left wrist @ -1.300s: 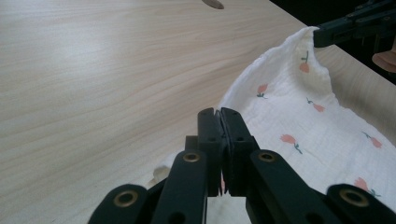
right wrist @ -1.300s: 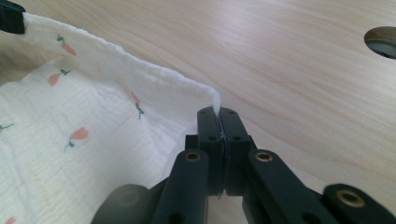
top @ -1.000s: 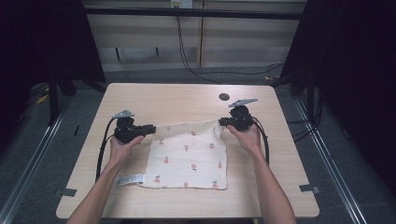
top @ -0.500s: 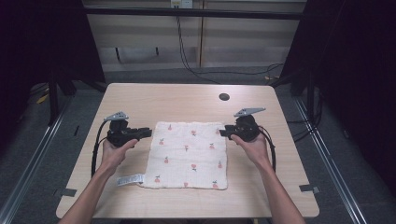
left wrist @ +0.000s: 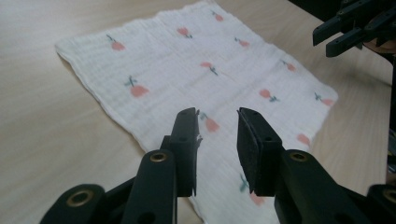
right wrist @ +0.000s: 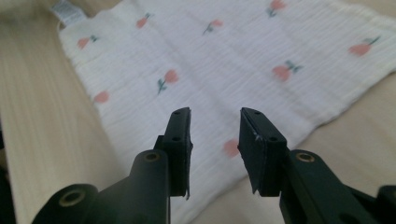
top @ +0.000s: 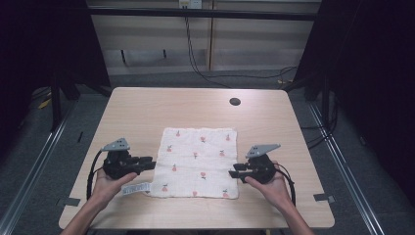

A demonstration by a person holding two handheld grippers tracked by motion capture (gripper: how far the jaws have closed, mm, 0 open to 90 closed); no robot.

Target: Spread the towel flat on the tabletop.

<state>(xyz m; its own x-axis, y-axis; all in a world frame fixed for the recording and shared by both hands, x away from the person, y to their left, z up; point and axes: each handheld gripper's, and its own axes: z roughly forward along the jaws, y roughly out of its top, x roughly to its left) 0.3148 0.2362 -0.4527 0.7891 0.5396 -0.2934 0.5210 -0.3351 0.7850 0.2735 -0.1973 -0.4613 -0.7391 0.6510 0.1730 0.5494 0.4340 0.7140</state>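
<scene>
A white cloth printed with small red flowers lies flat on the wooden table; a white label sticks out at its near left corner. My left gripper is open at the cloth's left edge, pointing right, with nothing between its fingers. My right gripper is open at the cloth's right edge, pointing left, also holding nothing. In the left gripper view the open left gripper hovers over the cloth, with the other gripper beyond it. In the right gripper view the open right gripper sits above the cloth near its edge.
A dark round hole is in the tabletop behind the cloth on the right. Bare wood surrounds the cloth on all sides. Metal rails run along the floor at both sides of the table. The label shows at the far corner in the right gripper view.
Both grippers have moved from the cloth's far corners toward the person, along its left and right edges. The cloth now lies flat and square.
</scene>
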